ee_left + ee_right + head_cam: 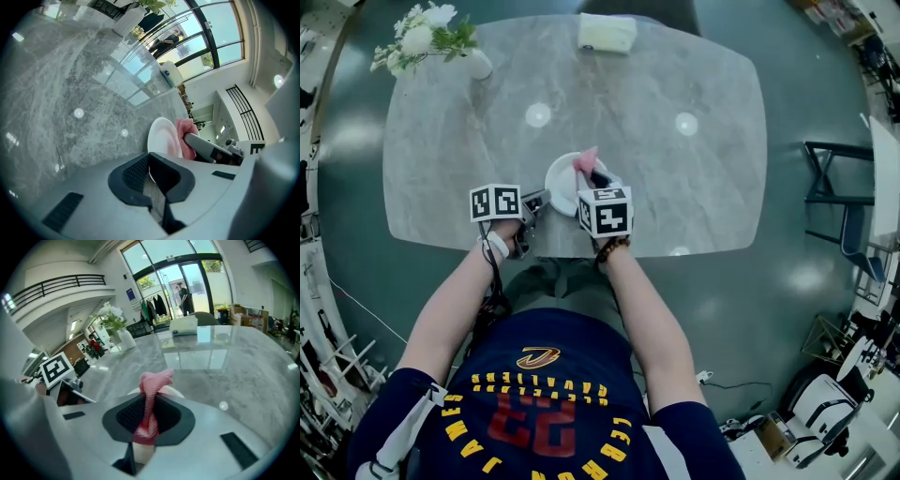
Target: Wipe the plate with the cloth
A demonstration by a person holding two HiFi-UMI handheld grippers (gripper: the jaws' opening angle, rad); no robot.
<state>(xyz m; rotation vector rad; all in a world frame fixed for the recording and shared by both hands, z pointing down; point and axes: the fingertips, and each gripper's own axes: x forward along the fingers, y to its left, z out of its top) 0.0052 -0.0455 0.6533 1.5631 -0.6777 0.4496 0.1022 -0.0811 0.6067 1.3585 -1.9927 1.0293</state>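
Table: grey marbled table (675, 187) fills the upper half of the head view, with the person's forearms reaching in from the bottom.
Left tongs: the left tongs (539, 199) sit just left of centre. In the left gripper view they (149, 166) are pressed together, pinching the near rim of the plate.
Plate: the white plate (562, 187) is at the centre of the head view, by the table's near edge. It is tilted up on its rim in the left gripper view (163, 138). Only a sliver shows behind the cloth in the right gripper view (172, 391).
Right tongs: the right tongs (595, 178) are just right of the plate, clamped on the cloth (147, 416).
Cloth: the pink cloth (585, 161) stands up in a twisted bunch from the jaws (152, 390). It seems to rest against the plate's right-hand face (186, 129), though contact is hard to confirm.
Vase: the white vase with flowers (473, 64) is at the upper left.
Box: the pale box (607, 33) is at the top centre, on the table's far edge.
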